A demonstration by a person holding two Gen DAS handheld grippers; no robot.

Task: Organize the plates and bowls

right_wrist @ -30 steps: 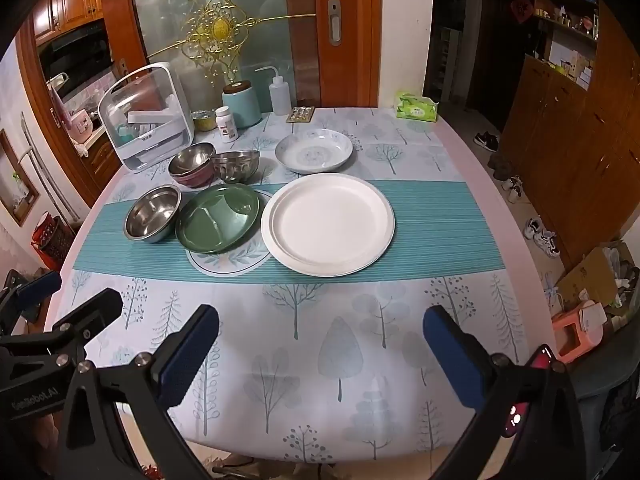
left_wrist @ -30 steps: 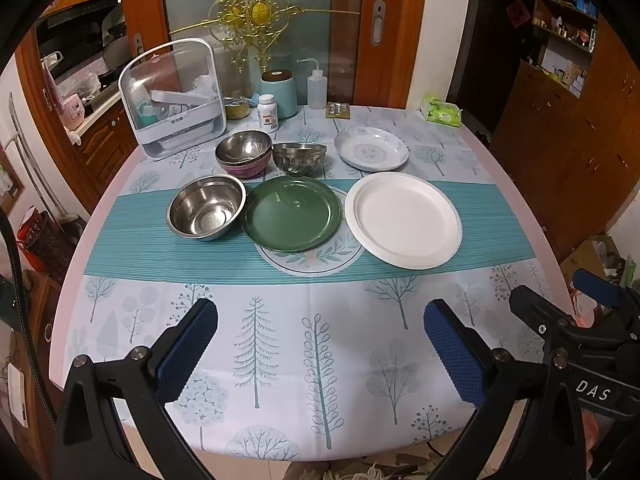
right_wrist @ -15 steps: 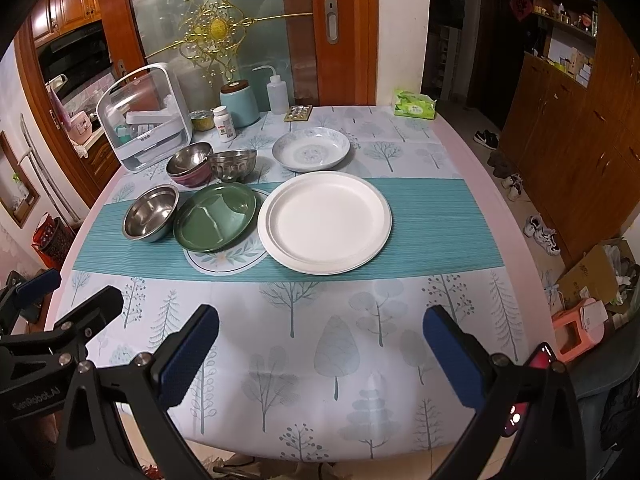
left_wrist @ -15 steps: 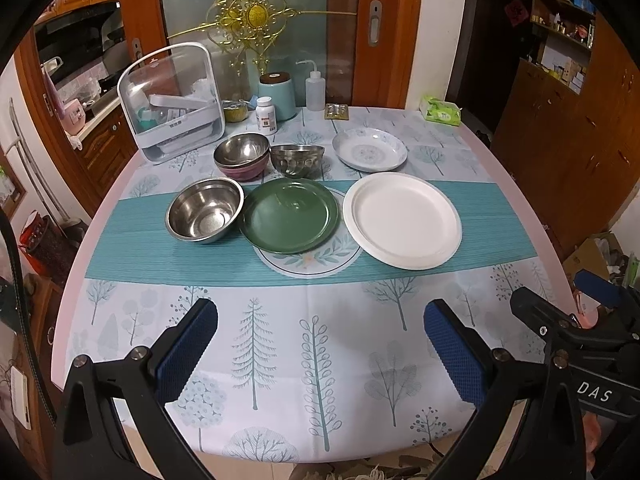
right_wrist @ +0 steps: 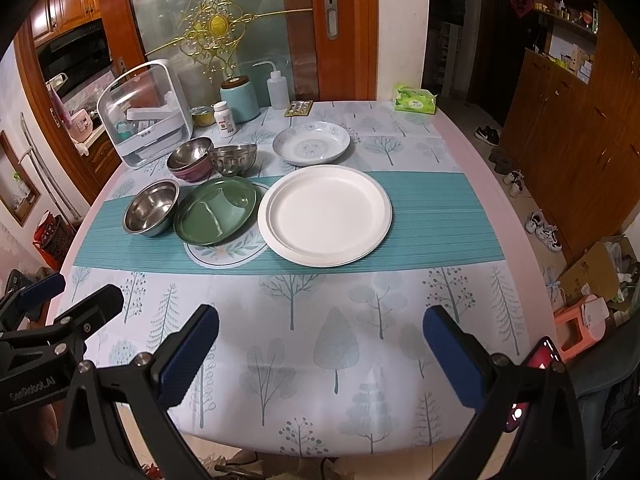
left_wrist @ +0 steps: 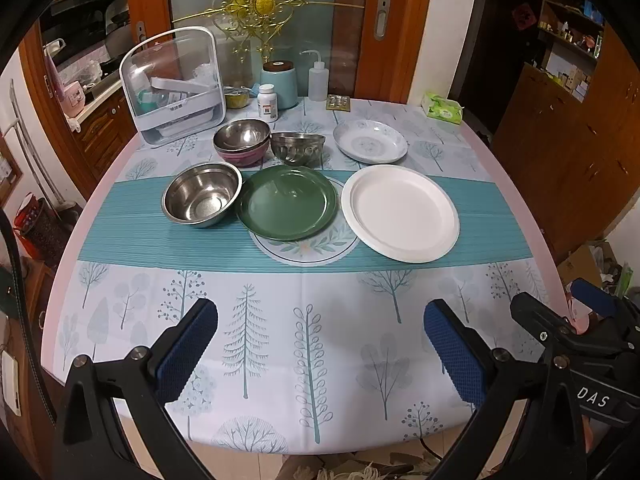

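Now hovering over the near edge of the table [left_wrist: 516,168], both claws spread wide and gripping nothing. Left gripper [left_wrist: 320,344] low over the tree-print cloth [left_wrist: 280,320], blue pads [left_wrist: 188,350] far apart. Right gripper [right_wrist: 320,346] likewise, well short of the dishes.

Out on the teal runner [right_wrist: 440,216], front row, left to right: steel bowl [left_wrist: 202,199], green plate [left_wrist: 286,202], white plate [left_wrist: 400,212]. Green plate just beside the steel bowl, rims nearly touching; white plate close on the other side. From the right wrist view, white plate [right_wrist: 325,214] dead ahead, green plate [right_wrist: 216,210] showing a divider ridge inside.

Back row: stacked bowls [left_wrist: 241,146], steel nested in a maroon one; fluted metal bowl [left_wrist: 297,148] just beside; patterned plate [left_wrist: 370,141] off to the right, apart from the rest.

Further back: clear storage box [left_wrist: 174,88], teal canister [left_wrist: 279,84], pill bottle [left_wrist: 267,102], squeeze bottle [left_wrist: 318,80], tissue pack [left_wrist: 442,106] at the far right corner.
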